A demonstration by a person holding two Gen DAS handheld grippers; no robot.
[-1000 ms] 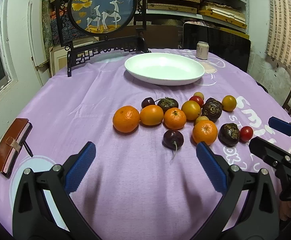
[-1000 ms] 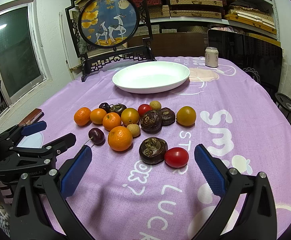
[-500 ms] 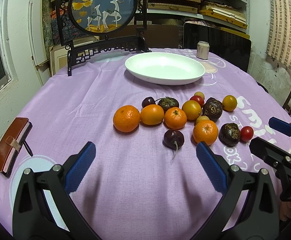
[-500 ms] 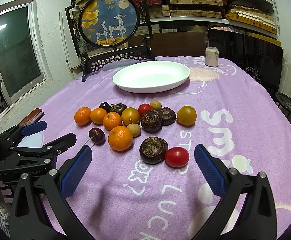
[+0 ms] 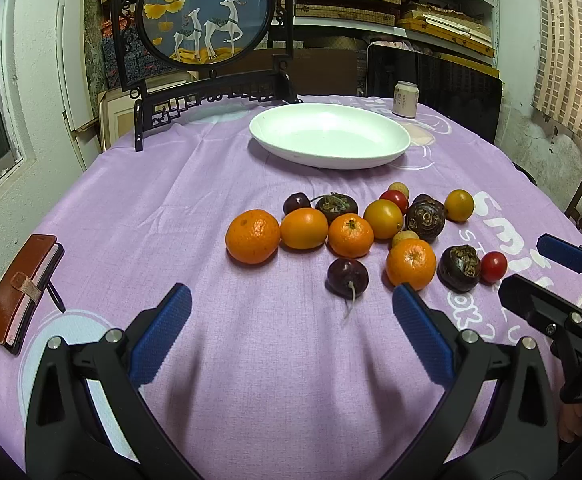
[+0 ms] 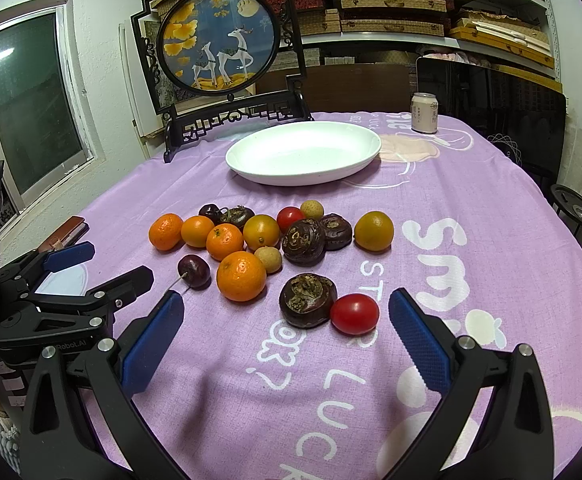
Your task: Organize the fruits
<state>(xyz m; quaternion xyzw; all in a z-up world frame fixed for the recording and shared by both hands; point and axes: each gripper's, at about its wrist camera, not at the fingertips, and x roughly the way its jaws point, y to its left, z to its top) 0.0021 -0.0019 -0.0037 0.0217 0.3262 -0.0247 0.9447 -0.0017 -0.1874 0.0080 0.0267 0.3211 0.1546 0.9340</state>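
Fruits (image 6: 241, 276) loose on purple cloth (image 6: 471, 208), white plate (image 6: 303, 154) bare, both jaws spread.

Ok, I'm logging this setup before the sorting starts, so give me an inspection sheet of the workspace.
Surface: purple tablecloth, printed.
Job's things: white plate empty; oranges, cherries, tomatoes and dark fruits clustered in front of it.
Clutter: drink can, brown notebook, framed deer screen.
Grippers: left gripper and right gripper both open, empty.
Cables: nothing seen.
Surroundings: shelves of boxes, window.
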